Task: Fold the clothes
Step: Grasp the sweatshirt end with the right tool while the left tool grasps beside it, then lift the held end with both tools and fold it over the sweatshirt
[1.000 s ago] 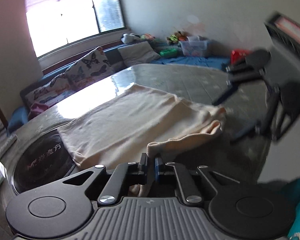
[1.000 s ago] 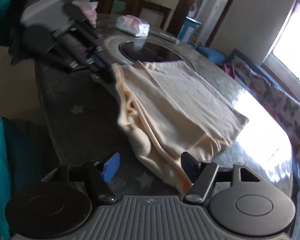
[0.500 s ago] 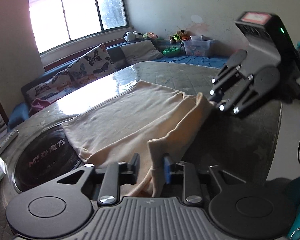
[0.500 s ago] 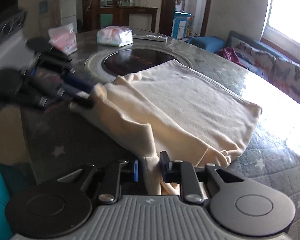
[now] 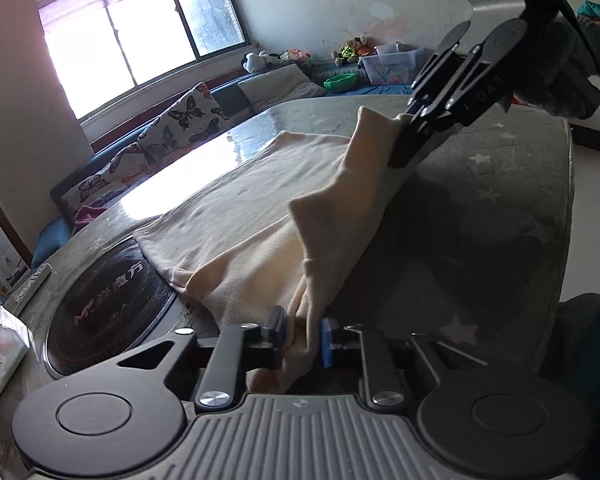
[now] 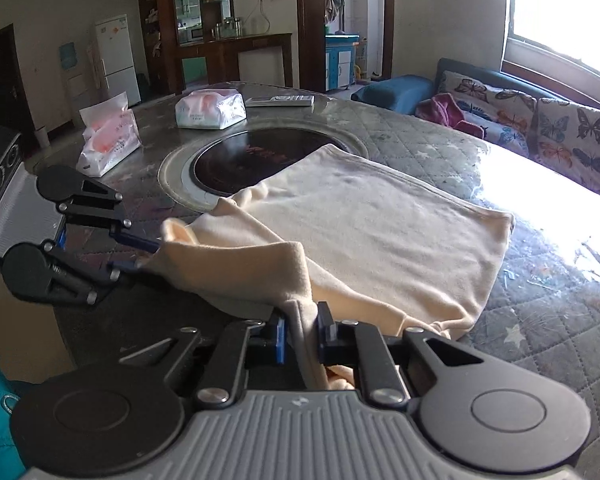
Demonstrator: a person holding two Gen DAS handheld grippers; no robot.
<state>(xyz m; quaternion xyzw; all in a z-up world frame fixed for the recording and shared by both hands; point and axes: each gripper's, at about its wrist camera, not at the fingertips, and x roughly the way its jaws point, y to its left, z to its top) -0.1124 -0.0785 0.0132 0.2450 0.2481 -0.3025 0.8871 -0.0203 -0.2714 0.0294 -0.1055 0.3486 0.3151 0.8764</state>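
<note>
1 s ago the right gripper (image 6: pixel 302 334) was open & off the cloth (image 6: pixel 364 224); now it's clamped on the near edge. Left gripper (image 5: pixel 303 334) was shut tight on a corner, now pinches a thicker bunch. Near edge has gone from lying crumpled on the table (image 5: pixel 480 200) to lifted & stretched btwn both grippers.

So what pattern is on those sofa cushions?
Butterflies, on a pale cushion; the right wrist view shows them best.
</note>
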